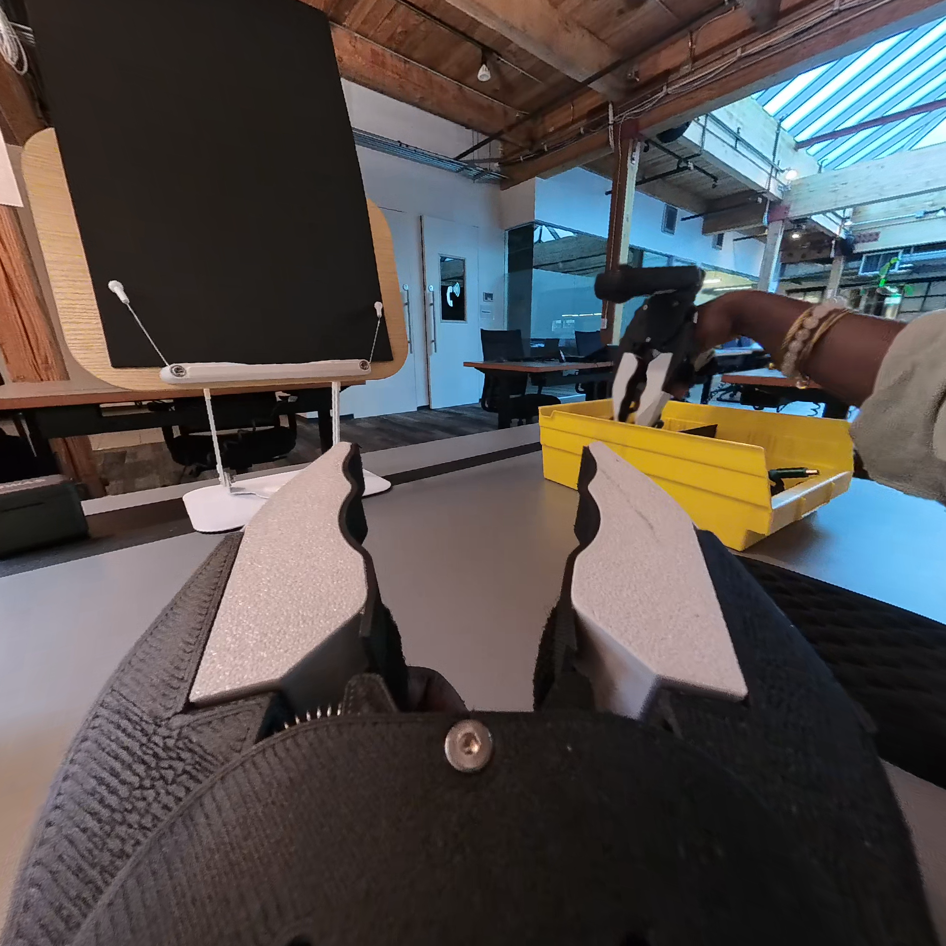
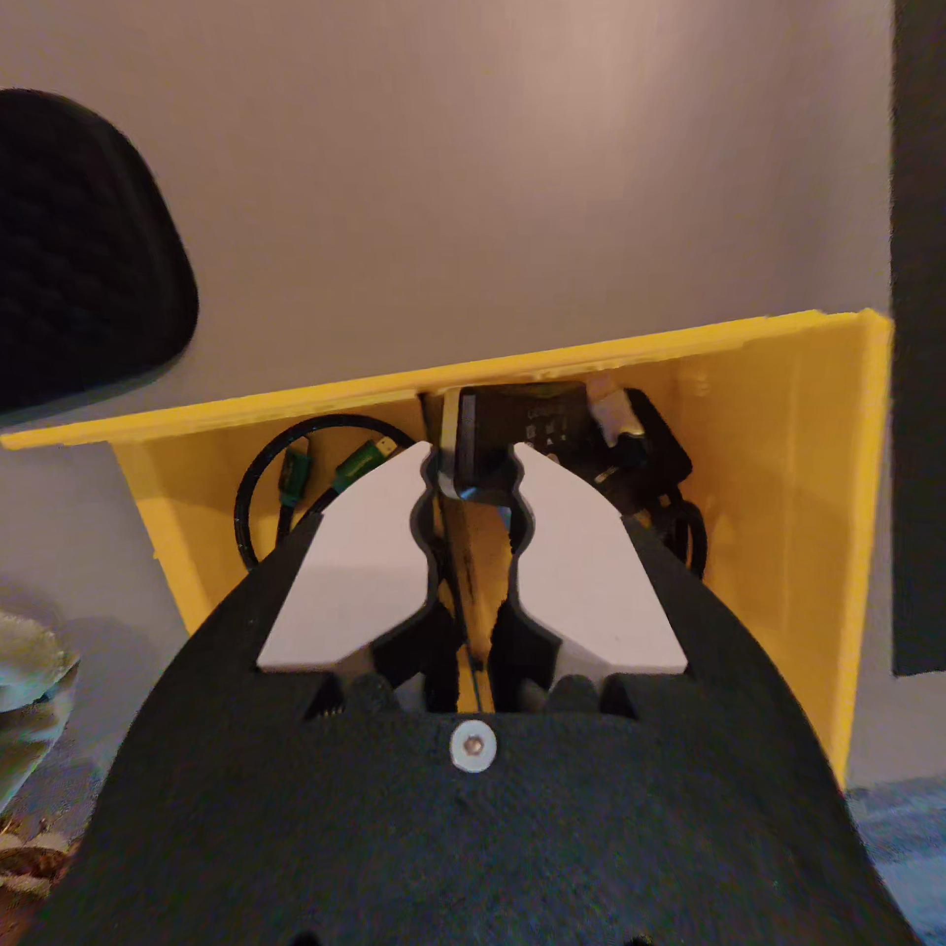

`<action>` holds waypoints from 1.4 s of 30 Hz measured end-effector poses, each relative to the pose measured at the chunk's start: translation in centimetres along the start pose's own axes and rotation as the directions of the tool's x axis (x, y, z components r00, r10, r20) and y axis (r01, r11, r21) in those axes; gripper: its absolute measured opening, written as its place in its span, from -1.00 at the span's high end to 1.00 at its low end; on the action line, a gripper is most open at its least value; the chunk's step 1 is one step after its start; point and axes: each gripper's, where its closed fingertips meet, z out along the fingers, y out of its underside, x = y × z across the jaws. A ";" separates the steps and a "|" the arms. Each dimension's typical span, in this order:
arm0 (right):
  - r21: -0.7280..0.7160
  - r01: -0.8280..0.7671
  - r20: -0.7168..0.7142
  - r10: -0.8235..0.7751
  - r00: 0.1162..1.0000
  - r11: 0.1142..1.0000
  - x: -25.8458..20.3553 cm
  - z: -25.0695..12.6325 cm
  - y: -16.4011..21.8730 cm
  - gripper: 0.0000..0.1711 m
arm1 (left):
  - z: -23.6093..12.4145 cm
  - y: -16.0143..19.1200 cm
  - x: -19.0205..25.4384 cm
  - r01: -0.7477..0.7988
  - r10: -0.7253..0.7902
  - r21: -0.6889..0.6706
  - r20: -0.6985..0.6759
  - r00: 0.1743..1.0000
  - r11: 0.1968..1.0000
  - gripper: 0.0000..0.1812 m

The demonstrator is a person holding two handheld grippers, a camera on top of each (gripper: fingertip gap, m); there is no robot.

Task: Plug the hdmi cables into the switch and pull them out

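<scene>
- Left gripper [image 1: 471, 471] hovers over the grey surface [image 1: 460, 553], jaws spread wide, nothing between them.
- Far left in its view, a black board [image 1: 205, 179] leans on a white stand [image 1: 266, 371]; only this view shows it.
- To the right sits the yellow bin [image 1: 665, 460], and the right gripper [image 1: 640, 409] dips into it, held by a hand [image 1: 716, 327] with bracelets.
- One green-tipped plug [image 1: 793, 473] peeks over the bin's low front end.
- The right wrist view looks straight down into the bin [image 2: 768, 460].
- Left compartment: a coiled black hdmi cable [image 2: 251, 491] with two green plugs [image 2: 358, 468].
- A divider [image 2: 450, 537] runs down the middle, right between the fingers.
- Right compartment: the black switch [image 2: 522, 425], with more black cable [image 2: 665, 460] piled beside it.
- Right gripper [image 2: 473, 450] is partly apart, tips bracketing the switch's near corner; whether they pinch it, I cannot tell.
- Markings on the switch are too blurred to read.
</scene>
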 end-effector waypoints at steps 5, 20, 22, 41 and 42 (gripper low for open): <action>0.054 0.005 -0.121 0.002 0.993 0.999 -0.4 -0.8 0.8 0.57 | -0.1 0.0 0.0 0.000 0.000 0.000 0.002 1.000 1.000 0.11; 0.584 -0.189 -0.496 0.531 0.687 0.789 -13.3 -2.7 0.4 -0.09 | 0.4 0.5 0.5 0.003 -0.004 -0.019 -0.019 1.000 1.000 0.12; 0.570 -0.266 -0.468 0.573 0.673 0.778 -13.7 -0.2 0.7 0.02 | 0.5 0.5 0.7 0.005 -0.005 -0.020 -0.027 1.000 1.000 0.12; 0.577 -0.184 -0.554 0.547 0.628 0.796 -9.1 4.4 -8.5 0.67 | -0.4 -0.3 0.8 0.014 -0.014 0.003 -0.017 1.000 1.000 0.15; 0.574 -0.181 -0.554 0.541 0.633 0.799 -9.1 4.7 -9.1 0.67 | -0.6 -0.4 0.7 0.033 -0.033 0.004 -0.020 0.999 0.999 0.15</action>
